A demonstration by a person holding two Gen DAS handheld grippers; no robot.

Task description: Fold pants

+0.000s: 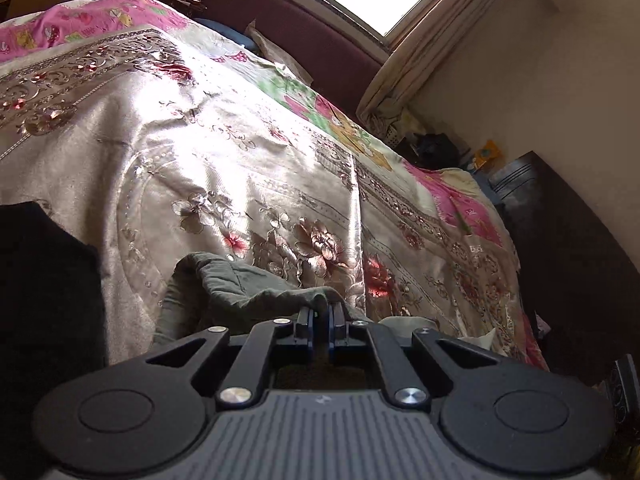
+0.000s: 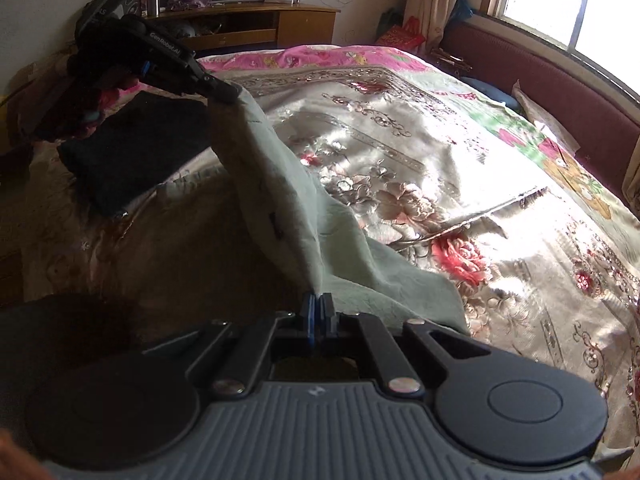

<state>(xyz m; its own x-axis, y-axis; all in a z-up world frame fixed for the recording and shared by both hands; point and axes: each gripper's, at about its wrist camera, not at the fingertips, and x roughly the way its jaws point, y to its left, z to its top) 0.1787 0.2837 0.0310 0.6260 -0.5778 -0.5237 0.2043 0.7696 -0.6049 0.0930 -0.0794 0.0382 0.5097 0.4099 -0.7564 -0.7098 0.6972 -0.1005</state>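
Both the left gripper (image 2: 224,92) and the right gripper (image 2: 318,312) pinch edges of the green pants (image 2: 288,200), lifted above the near-left part of the bedspread (image 2: 460,160); the carrying-over step seems underway, next calling for laying them flat.

The right gripper (image 2: 319,300) sits low in its own view, tilted downward, jaws pinched tight on a fold of the pants (image 2: 288,200). Up and to the left in that view, the left gripper (image 2: 228,94) reaches in, angled down, its jaws clamped on another edge of the same cloth, holding it raised.
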